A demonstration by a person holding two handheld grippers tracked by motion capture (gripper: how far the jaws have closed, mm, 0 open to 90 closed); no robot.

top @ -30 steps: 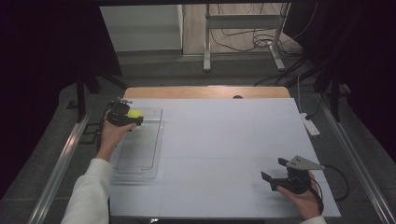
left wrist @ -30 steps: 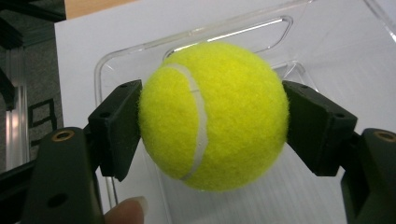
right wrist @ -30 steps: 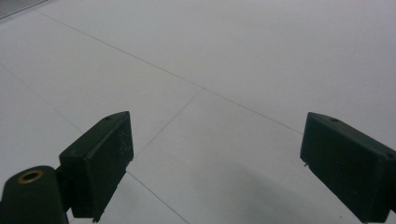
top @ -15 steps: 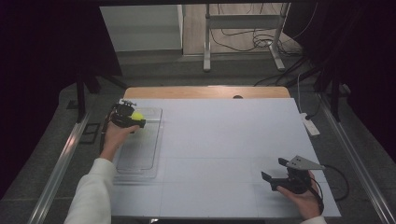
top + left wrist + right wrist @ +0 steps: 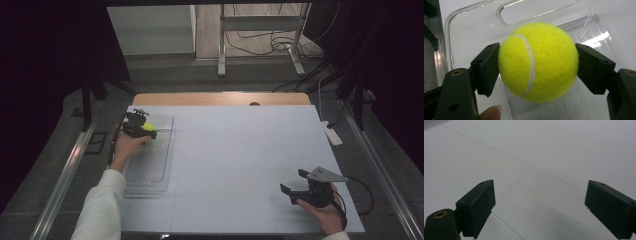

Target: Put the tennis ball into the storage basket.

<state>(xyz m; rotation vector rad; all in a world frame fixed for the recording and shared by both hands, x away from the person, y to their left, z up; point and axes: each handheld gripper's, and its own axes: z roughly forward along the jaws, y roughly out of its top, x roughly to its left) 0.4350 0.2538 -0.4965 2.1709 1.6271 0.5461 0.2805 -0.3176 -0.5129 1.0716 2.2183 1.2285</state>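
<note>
Held thing: a fuzzy yellow-green felt tennis ball (image 5: 537, 62) with a curved white seam, round and soft-napped; in the high view it sits at the far end of the tray (image 5: 148, 128).
Left gripper (image 5: 140, 127): its two black jaws are clenched on the ball, one flat pad on each opposite side at the widest girth, which likely keeps a round, slightly springy thing from rolling out.
Ball's place: above the far end of the clear tray, near its handle slot; I cannot tell whether it touches the tray floor.
Container: a clear rectangular plastic tray (image 5: 162, 167) with rounded corners, glossy walls and a faintly ribbed floor; it lies along the left side of the table and would keep a ball from rolling away.
Right gripper (image 5: 298, 183): its jaws are released and wide apart with nothing between them, resting low near the front right corner, well apart from the tray, probably waiting.
Table (image 5: 250, 155): a flat, matte pale-grey surface crossed by thin seam lines.
Left hand (image 5: 126, 150): wrapped around the gripper body; a fingertip (image 5: 491, 113) shows below the ball.
</note>
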